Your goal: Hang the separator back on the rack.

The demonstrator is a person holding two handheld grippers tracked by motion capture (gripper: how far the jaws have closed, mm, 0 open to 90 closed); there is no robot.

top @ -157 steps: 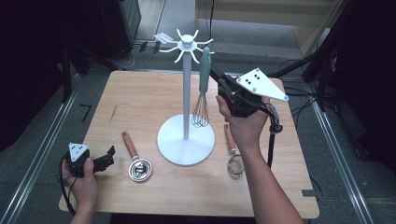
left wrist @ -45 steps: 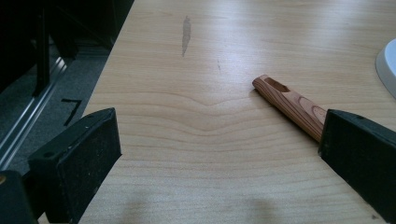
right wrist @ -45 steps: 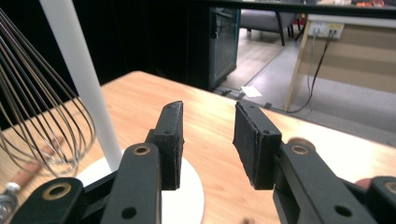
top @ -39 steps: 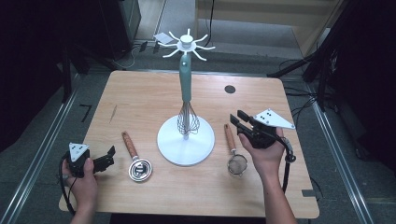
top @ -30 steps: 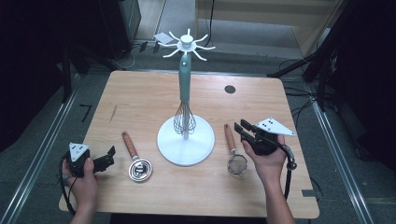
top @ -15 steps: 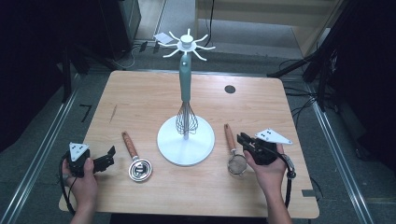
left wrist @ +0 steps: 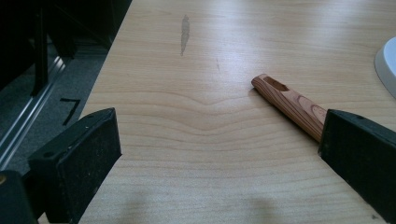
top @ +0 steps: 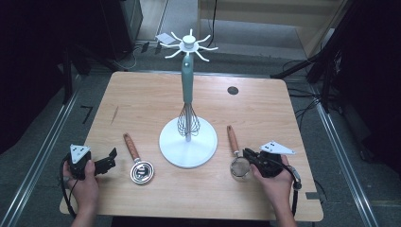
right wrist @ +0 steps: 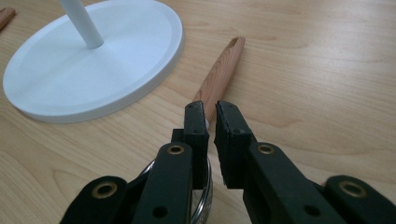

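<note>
A wooden-handled strainer [top: 239, 166] lies on the table right of the white stand [top: 188, 150]. My right gripper [top: 247, 153] is low over the point where the strainer's handle meets its rim. In the right gripper view its jaws [right wrist: 211, 109] have just been closing to a thin slit, with a sliver of the strainer's metal neck between the pads. The handle [right wrist: 219, 70] runs on beyond the tips. A teal-handled whisk [top: 187, 87] hangs from the stand's top. My left gripper [top: 112, 158] rests open at the front left, and the end of a second wooden handle [left wrist: 289, 100] lies before its right jaw.
That second utensil [top: 141, 171] has a round metal head and lies left of the stand's base [right wrist: 93, 60]. A dark round hole [top: 232, 90] sits in the tabletop at the back right. Bare wood lies between the stand and the table's left edge.
My right hand has come down and toward the near edge onto the strainer, and its jaws have narrowed. Five seconds ago it held the whisk at the stand. The left hand has not moved.
</note>
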